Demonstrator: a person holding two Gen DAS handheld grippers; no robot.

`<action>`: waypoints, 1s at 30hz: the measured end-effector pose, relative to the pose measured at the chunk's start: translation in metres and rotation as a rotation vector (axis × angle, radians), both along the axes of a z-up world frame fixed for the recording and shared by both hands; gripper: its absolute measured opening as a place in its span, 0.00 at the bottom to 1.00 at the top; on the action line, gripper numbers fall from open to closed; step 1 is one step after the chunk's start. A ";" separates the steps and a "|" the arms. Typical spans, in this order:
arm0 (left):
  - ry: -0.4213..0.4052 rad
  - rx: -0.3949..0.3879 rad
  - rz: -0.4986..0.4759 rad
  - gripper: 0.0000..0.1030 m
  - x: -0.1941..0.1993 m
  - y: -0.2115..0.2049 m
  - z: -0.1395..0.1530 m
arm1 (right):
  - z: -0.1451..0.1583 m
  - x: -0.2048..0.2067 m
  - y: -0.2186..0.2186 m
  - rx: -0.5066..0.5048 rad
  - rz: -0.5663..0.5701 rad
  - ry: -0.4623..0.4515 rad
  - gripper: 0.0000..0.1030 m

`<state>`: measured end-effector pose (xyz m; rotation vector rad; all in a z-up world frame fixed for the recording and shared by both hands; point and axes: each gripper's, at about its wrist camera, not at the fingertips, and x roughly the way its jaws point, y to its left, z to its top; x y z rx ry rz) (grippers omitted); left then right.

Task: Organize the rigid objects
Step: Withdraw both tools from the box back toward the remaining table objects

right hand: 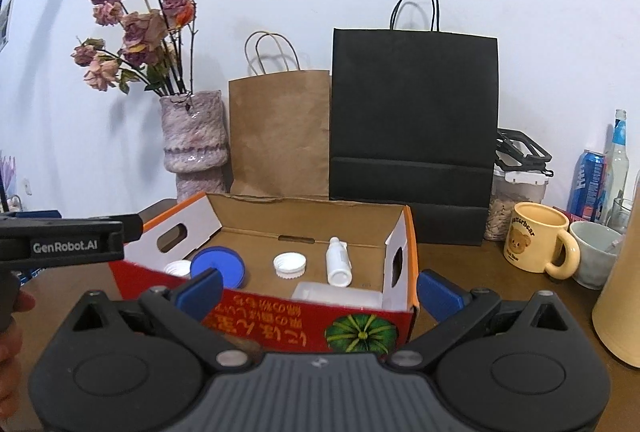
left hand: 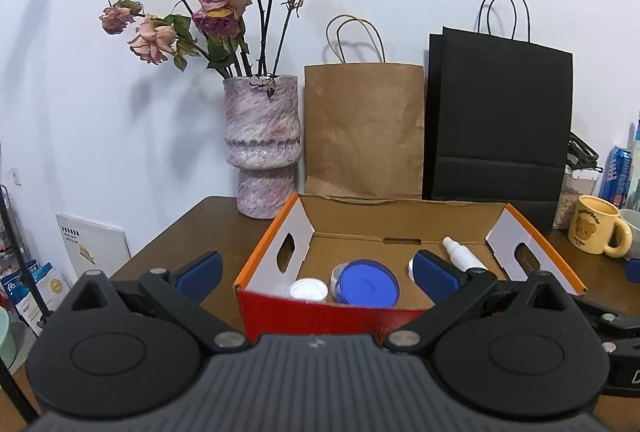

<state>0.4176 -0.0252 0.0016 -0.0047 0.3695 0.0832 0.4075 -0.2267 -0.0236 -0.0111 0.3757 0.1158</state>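
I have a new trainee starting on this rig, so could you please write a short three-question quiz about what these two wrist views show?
1. True or false: the left gripper and right gripper both have their fingers spread and hold nothing.
2. Multiple choice: where does the white dropper bottle lie? A) in the yellow mug; B) on the floor of the cardboard box; C) in the black paper bag.
3. Short answer: what colour is the large round lid in the box?

Key
1. True.
2. B.
3. Blue.
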 end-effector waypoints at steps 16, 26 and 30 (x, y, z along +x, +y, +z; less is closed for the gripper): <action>0.048 0.016 -0.041 1.00 -0.061 -0.007 -0.010 | -0.010 -0.064 -0.002 -0.023 0.034 0.038 1.00; 0.131 0.014 -0.067 1.00 -0.088 -0.007 -0.030 | -0.023 -0.093 -0.004 -0.049 0.049 0.079 1.00; 0.153 0.021 -0.072 1.00 -0.093 -0.007 -0.038 | -0.028 -0.100 -0.005 -0.068 0.054 0.099 1.00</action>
